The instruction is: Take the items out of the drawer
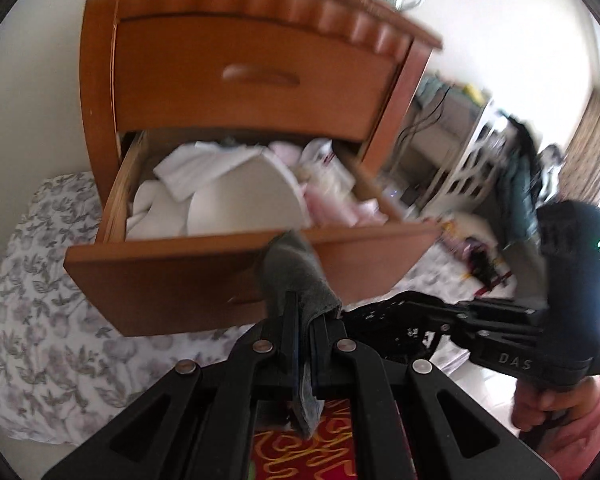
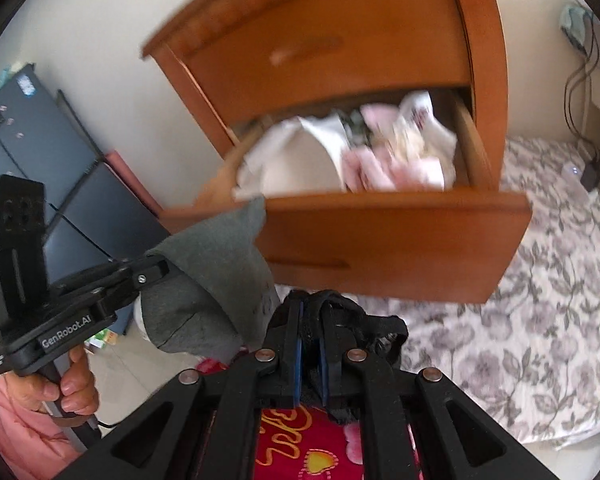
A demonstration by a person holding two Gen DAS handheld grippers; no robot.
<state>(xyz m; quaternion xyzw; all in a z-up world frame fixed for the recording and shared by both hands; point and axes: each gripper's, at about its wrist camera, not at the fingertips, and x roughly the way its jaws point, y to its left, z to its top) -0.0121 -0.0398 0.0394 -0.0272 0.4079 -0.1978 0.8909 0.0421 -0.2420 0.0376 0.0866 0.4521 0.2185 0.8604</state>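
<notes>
- Nearest, the left gripper [image 1: 306,320] is clamped on a grey cloth [image 1: 296,276], already out, in front of the drawer's [image 1: 172,276] front panel.
- Black fabric [image 2: 364,320] sits pinched in the right gripper [image 2: 310,316], likewise clear of the drawer front.
- Inside the open drawer, white folded cloth [image 1: 204,168] lies toward the left side and pink garments [image 1: 332,200] toward the right; judging by this, much remains.
</notes>
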